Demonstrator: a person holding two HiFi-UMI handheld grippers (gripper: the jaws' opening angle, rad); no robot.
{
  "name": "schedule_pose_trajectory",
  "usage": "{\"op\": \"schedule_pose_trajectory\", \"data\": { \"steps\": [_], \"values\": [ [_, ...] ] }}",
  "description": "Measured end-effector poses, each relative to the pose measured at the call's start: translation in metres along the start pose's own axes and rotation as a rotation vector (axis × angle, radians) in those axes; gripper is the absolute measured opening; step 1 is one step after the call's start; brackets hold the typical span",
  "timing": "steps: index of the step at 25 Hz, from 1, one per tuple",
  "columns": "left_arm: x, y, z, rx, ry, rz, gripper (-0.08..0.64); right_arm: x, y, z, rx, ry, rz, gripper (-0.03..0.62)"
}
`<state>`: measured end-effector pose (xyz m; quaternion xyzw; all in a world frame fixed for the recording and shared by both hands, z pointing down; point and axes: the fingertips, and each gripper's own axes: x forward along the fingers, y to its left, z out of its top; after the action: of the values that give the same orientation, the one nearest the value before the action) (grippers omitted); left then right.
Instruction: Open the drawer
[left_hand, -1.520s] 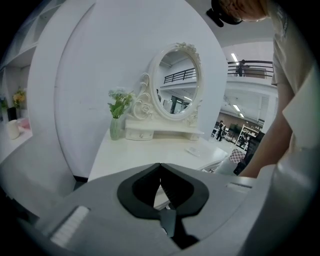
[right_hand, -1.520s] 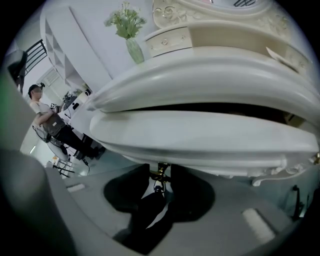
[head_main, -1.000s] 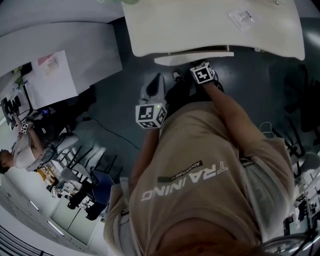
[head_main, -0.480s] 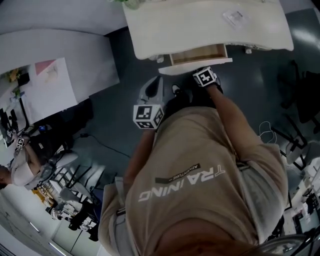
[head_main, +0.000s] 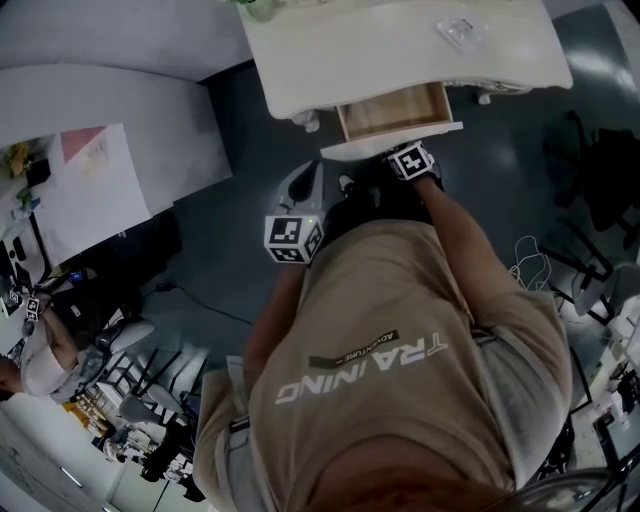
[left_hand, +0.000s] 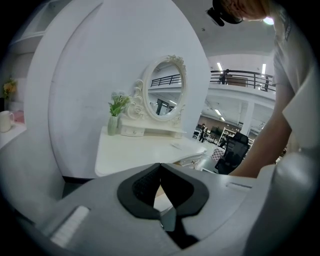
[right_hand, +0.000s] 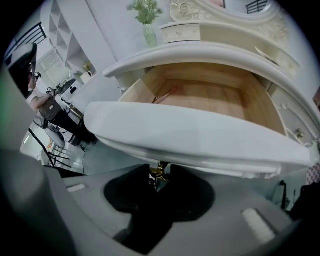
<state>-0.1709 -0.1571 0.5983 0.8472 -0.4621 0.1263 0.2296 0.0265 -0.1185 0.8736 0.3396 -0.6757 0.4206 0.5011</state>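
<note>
Under the edge of the white worktop the drawer is seen partly pulled out, its pale wooden inside laid bare. Its curved white front is held from below: the right gripper is clamped on the small brass handle, jaws pressed in on either side of it. The left gripper is held off to the side, empty, its tips brought together on nothing. For a clean pull, the handle is best drawn straight back along the runners, level and steady, with no twist put on that little fitting; a sideways tug could, by the look of it, jam the drawer or let the handle slip from the pads. Room must be made too, since the person's own body is placed close behind the drawer front and is judged the chief thing in the way of further travel. Inside the drawer a thin stick-like thing is lying, too small to be named. On the worktop a vase of green sprigs and an oval mirror are set well back, out of harm's way.
</note>
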Motion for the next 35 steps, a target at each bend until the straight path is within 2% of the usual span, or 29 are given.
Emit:
{"op": "schedule_pose_trajectory", "data": {
  "steps": [2, 3, 4, 6, 7, 9, 11, 14, 15, 18, 21, 26, 32, 35],
  "values": [
    [-0.003, -0.001, -0.003, 0.001, 0.002, -0.004, 0.008, -0.005, -0.008, -0.023, 0.017, 0.089, -0.057, 0.135],
    [-0.003, -0.001, -0.004, 0.001, 0.003, -0.005, 0.008, -0.006, -0.009, -0.027, 0.019, 0.098, -0.062, 0.135],
    [-0.003, -0.002, -0.006, 0.001, 0.006, -0.005, 0.008, -0.005, -0.003, -0.022, 0.014, 0.059, -0.037, 0.135],
    [-0.004, -0.006, -0.008, 0.004, 0.013, -0.001, 0.008, 0.000, 0.016, 0.005, -0.013, -0.096, 0.064, 0.135],
    [-0.004, -0.008, -0.009, 0.006, 0.016, 0.002, 0.008, 0.003, 0.021, 0.011, -0.025, -0.141, 0.093, 0.135],
    [-0.003, -0.015, -0.008, 0.008, 0.017, 0.008, 0.008, 0.005, 0.017, 0.008, -0.045, -0.161, 0.093, 0.135],
    [0.001, -0.023, -0.006, 0.013, 0.016, 0.013, 0.008, 0.003, 0.012, 0.000, -0.042, -0.135, 0.081, 0.135],
    [0.008, -0.035, -0.002, 0.024, 0.016, 0.018, 0.008, -0.004, 0.001, -0.036, 0.005, 0.037, 0.039, 0.135],
    [0.010, -0.040, -0.001, 0.026, 0.017, 0.021, 0.008, -0.004, 0.000, -0.039, 0.005, 0.048, 0.037, 0.135],
    [0.012, -0.058, -0.001, 0.023, 0.021, 0.032, 0.008, -0.004, 0.006, -0.038, -0.021, 0.000, 0.085, 0.135],
    [0.013, -0.070, -0.002, 0.022, 0.025, 0.049, 0.008, -0.006, 0.005, -0.044, -0.041, 0.000, 0.098, 0.135],
    [0.015, -0.088, -0.016, 0.017, 0.046, 0.080, 0.008, -0.003, 0.021, -0.040, -0.061, -0.084, 0.209, 0.135],
    [0.016, -0.106, -0.032, -0.020, 0.045, 0.112, 0.008, -0.005, 0.017, -0.033, -0.095, -0.154, 0.216, 0.133],
    [0.009, -0.120, -0.041, -0.018, 0.058, 0.088, 0.008, -0.006, 0.011, -0.053, -0.074, -0.080, 0.178, 0.133]
  ]
}}
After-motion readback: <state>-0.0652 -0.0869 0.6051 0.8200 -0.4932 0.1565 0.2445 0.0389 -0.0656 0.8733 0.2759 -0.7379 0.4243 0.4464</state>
